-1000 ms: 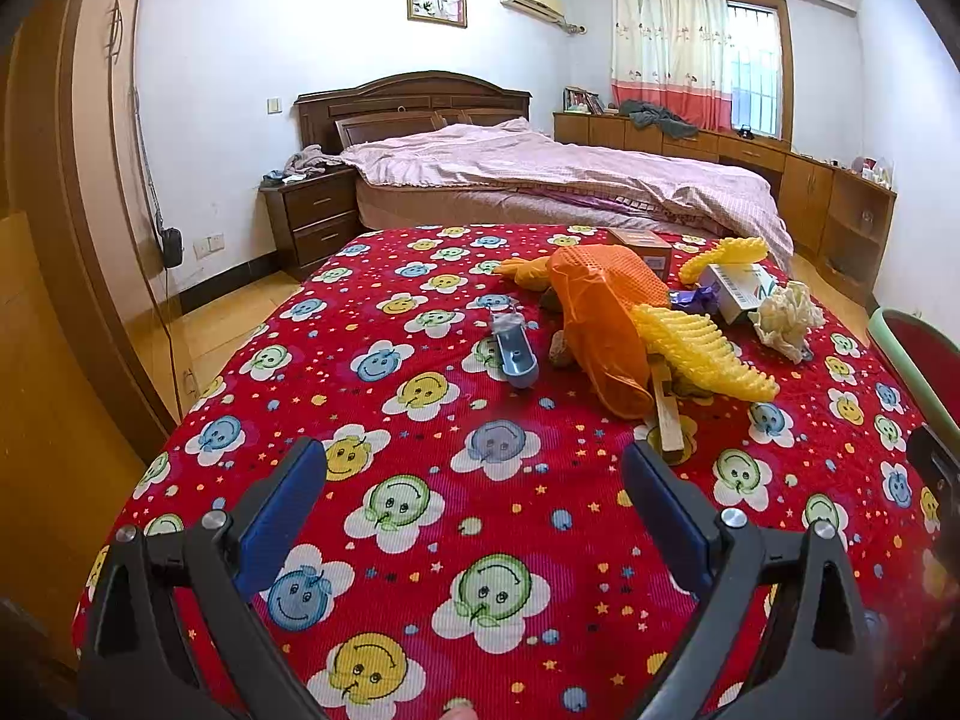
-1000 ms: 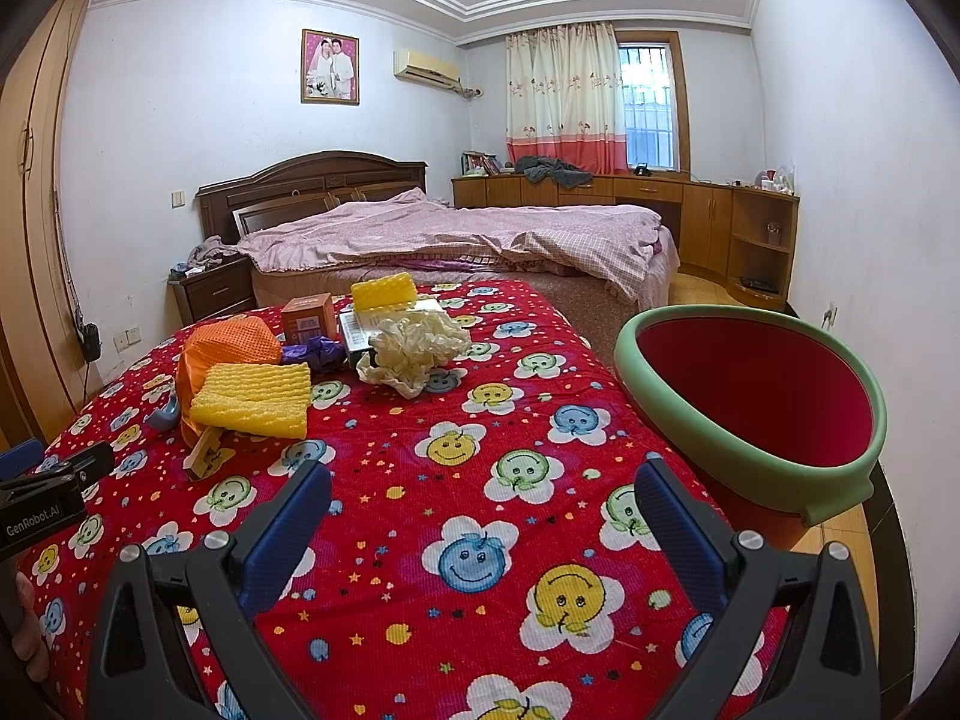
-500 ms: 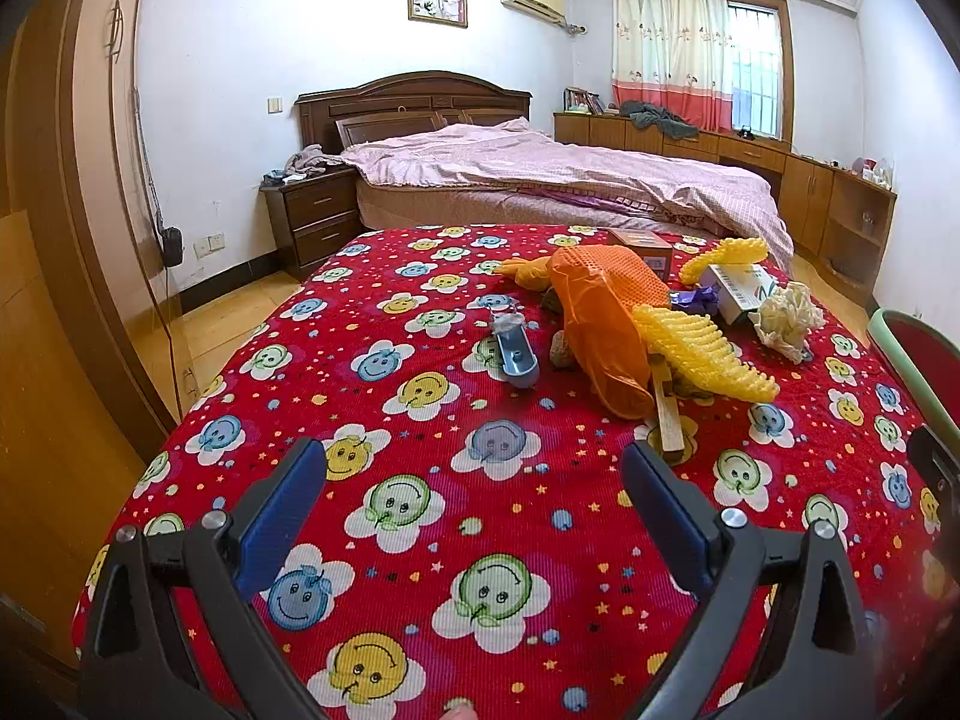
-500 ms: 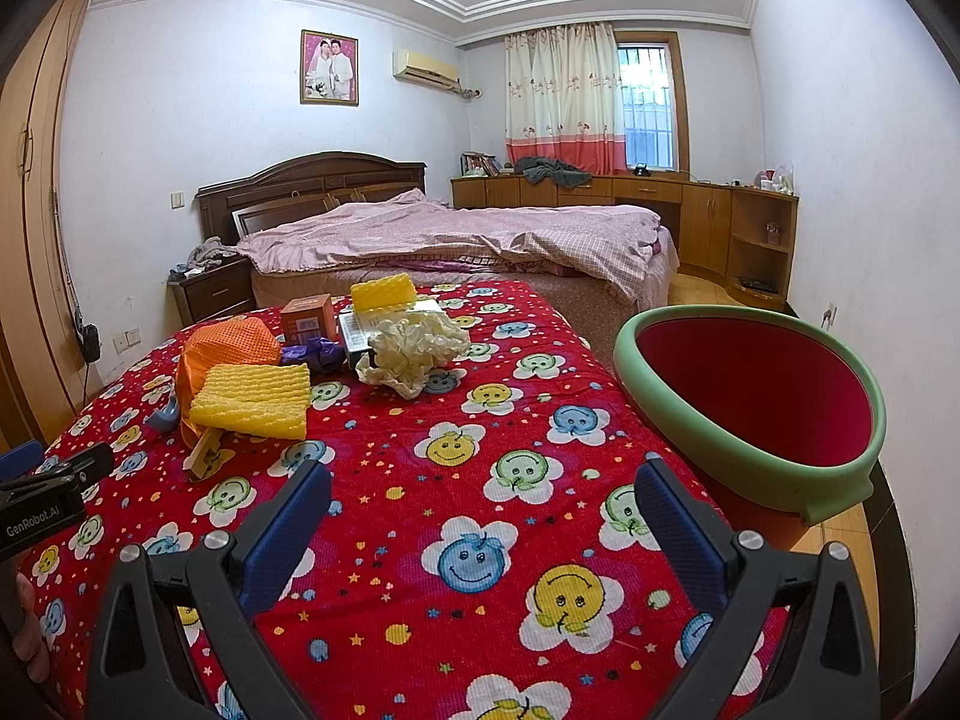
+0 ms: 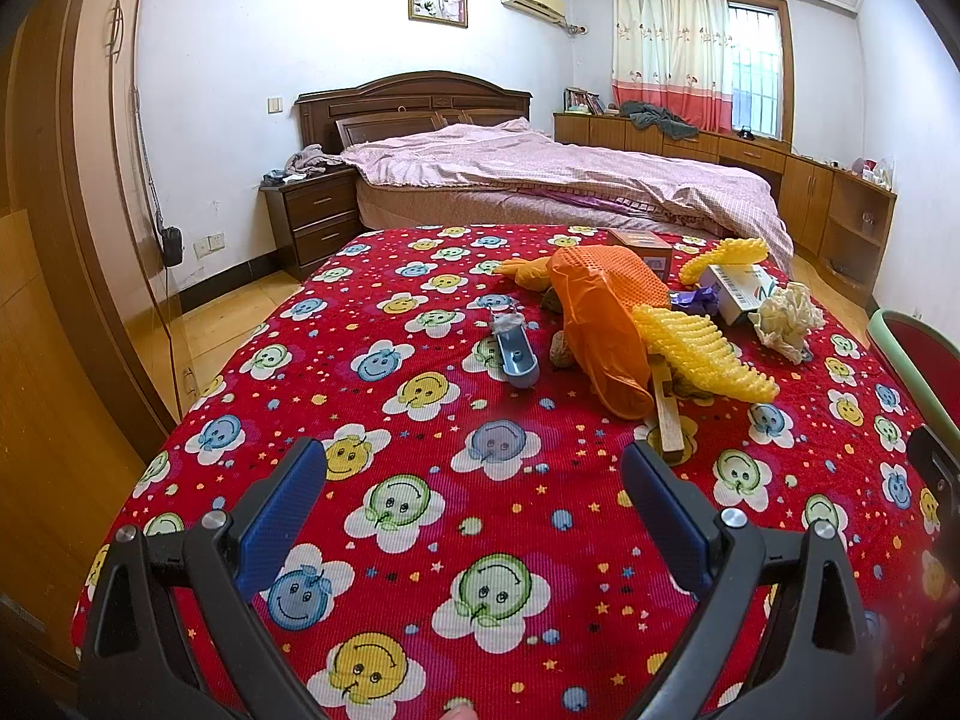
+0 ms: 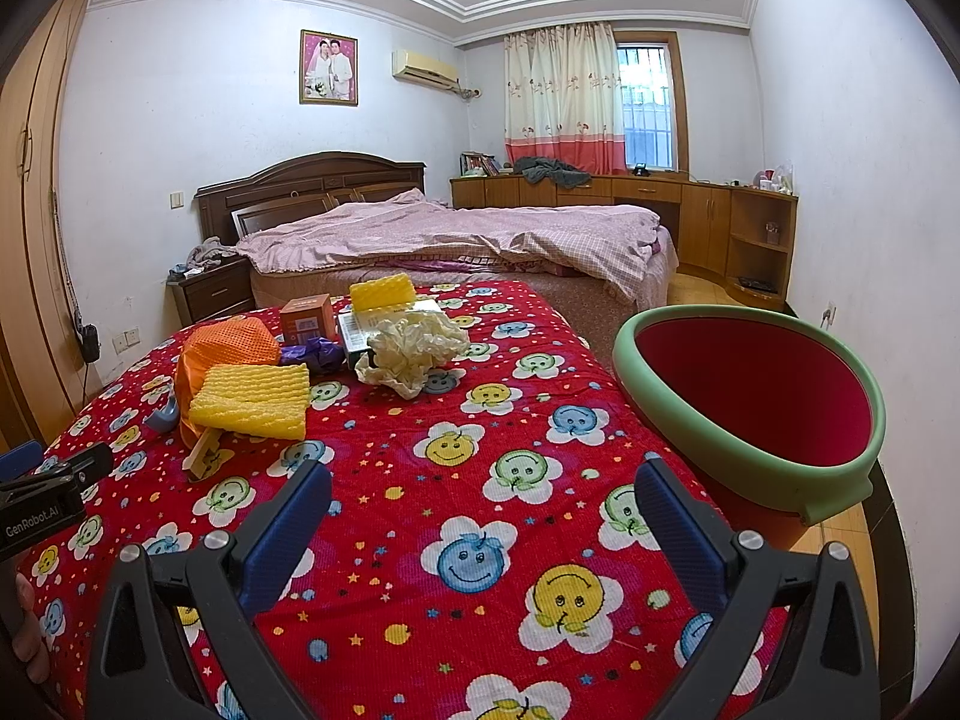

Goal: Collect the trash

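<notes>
Trash lies in a heap on the red smiley-patterned cloth [image 5: 420,480]: an orange bag [image 5: 600,324] [image 6: 222,348], yellow foam wraps [image 5: 696,354] [image 6: 252,399], a crumpled white paper [image 5: 786,318] [image 6: 414,348], a small brown box [image 6: 306,315], a white carton [image 5: 735,294], a purple wrapper [image 6: 315,354], a wooden piece [image 5: 666,414] and a blue plastic scoop [image 5: 516,354]. My left gripper [image 5: 474,498] is open, short of the scoop. My right gripper [image 6: 480,510] is open over bare cloth. A green-rimmed red bin [image 6: 750,408] stands right of the table.
A bed with a pink quilt [image 5: 540,174] lies behind the table. A nightstand [image 5: 312,222] is at its left, a wardrobe [image 5: 72,240] along the left wall, low cabinets [image 6: 690,210] under the window. A hand [image 6: 24,624] holds the left gripper at the lower left.
</notes>
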The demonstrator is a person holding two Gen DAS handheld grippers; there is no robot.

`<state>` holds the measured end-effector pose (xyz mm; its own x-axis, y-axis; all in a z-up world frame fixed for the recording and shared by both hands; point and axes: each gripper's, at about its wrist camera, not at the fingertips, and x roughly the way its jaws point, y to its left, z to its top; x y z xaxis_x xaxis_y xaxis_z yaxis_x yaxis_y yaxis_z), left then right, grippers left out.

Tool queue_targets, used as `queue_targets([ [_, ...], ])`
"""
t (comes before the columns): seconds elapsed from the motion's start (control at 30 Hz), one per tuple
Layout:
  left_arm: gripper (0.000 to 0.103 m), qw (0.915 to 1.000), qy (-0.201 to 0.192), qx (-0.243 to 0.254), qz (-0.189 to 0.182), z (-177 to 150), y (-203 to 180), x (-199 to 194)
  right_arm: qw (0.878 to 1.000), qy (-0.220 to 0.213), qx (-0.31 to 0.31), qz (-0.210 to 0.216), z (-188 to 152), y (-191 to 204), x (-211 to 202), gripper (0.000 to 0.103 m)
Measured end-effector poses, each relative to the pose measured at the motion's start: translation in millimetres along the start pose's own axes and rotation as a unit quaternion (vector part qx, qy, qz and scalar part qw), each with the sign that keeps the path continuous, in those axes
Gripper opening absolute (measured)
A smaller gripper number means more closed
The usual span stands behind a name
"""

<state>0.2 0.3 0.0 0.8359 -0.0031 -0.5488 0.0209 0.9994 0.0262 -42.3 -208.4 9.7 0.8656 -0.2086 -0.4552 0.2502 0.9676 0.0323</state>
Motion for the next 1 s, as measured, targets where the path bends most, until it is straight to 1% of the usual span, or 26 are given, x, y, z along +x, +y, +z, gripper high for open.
queue_targets([
  [0.9,0.098,1.0000,0.000,-0.001,0.000,0.0,0.2,0.0,1.000,0.000,0.000,0.000,-0.3,-0.3,-1.1,0.103],
  [1.0,0.098,1.0000,0.002,-0.003,0.005,0.2,0.6,0.2,1.000,0.000,0.000,0.001,-0.6,-0.7,-1.7,0.103],
])
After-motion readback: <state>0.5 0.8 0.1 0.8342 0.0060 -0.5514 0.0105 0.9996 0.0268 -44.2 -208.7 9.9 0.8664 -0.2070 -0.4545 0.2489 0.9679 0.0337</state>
